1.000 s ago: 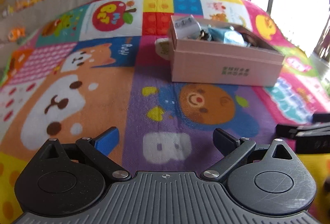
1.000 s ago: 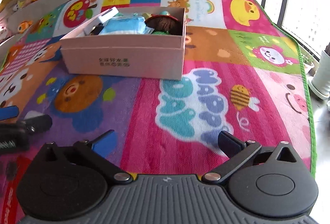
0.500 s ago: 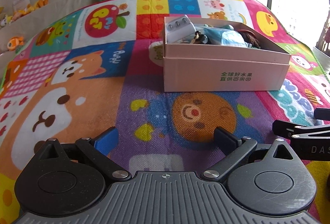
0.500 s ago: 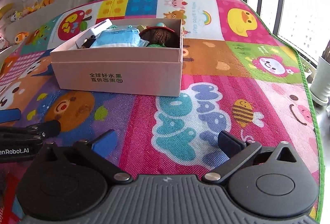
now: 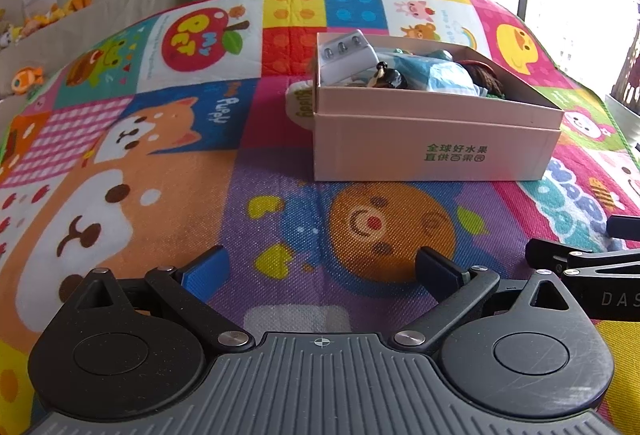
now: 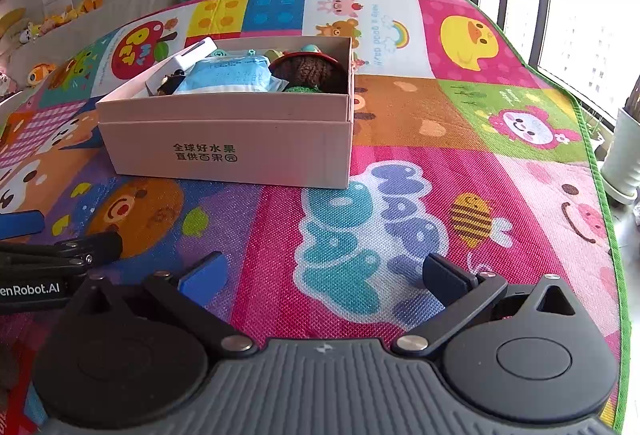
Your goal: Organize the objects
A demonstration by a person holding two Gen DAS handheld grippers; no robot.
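Observation:
A pink cardboard box (image 5: pixel 432 151) stands on the colourful play mat (image 5: pixel 160 175); it also shows in the right wrist view (image 6: pixel 228 151). It holds a white device (image 5: pixel 346 55), a light blue packet (image 6: pixel 224 77), a brown knitted toy (image 6: pixel 310 71) and a small dark figure (image 5: pixel 388 77). My left gripper (image 5: pixel 320 269) is open and empty, low over the mat in front of the box. My right gripper (image 6: pixel 322 271) is open and empty, to the box's right front. Each gripper shows at the edge of the other's view.
A small round yellow-green item (image 5: pixel 300 107) lies behind the box's left corner. Plush toys (image 6: pixel 60 15) line a ledge at the far left. The mat's green edge (image 6: pixel 600 195) runs on the right, with a white pot (image 6: pixel 624 159) and window beyond.
Both grippers have drawn back and risen slightly, so the box sits more level and a bit farther ahead. Both stay open and empty.

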